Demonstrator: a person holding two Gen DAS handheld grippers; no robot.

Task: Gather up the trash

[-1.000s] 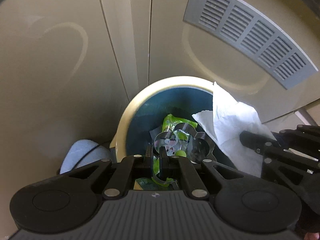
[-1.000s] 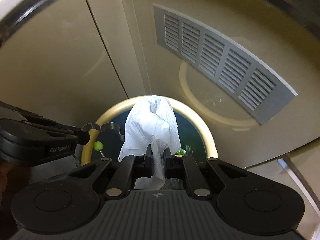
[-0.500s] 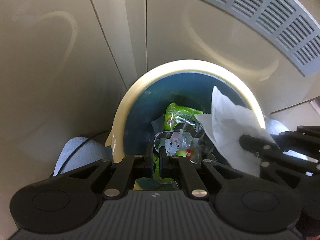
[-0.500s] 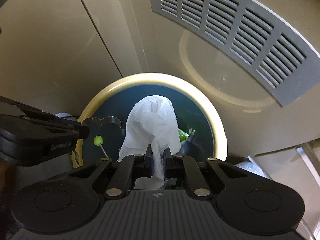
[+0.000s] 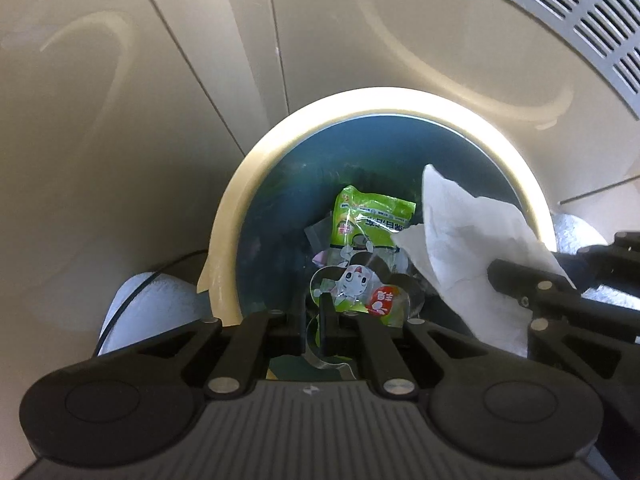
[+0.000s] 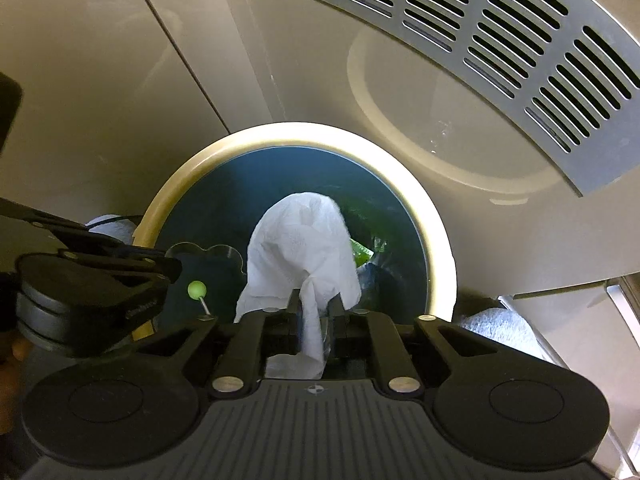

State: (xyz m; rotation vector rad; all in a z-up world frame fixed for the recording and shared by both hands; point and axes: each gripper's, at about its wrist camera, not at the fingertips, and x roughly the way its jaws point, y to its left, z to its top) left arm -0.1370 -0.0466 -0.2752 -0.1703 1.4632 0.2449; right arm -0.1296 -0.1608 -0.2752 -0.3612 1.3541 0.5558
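A round bin with a cream rim (image 5: 256, 160) (image 6: 420, 208) and dark inside stands below both grippers. A green wrapper (image 5: 368, 216) lies in it. My left gripper (image 5: 313, 320) is shut on a clear plastic package with a cartoon cat (image 5: 360, 284), held over the bin's mouth; it also shows in the right wrist view (image 6: 208, 254). My right gripper (image 6: 314, 312) is shut on a white tissue (image 6: 304, 248) that hangs over the bin; the tissue also shows in the left wrist view (image 5: 468, 248).
Beige cabinet panels (image 6: 120, 80) rise behind the bin, with a grey vent grille (image 6: 480, 32) at upper right. Grey-white cloth lumps lie by the bin on the left (image 5: 148, 312) and right (image 6: 500, 328).
Both grippers have moved forward and down over the bin, so its mouth fills more of each view. Both still hold their items.
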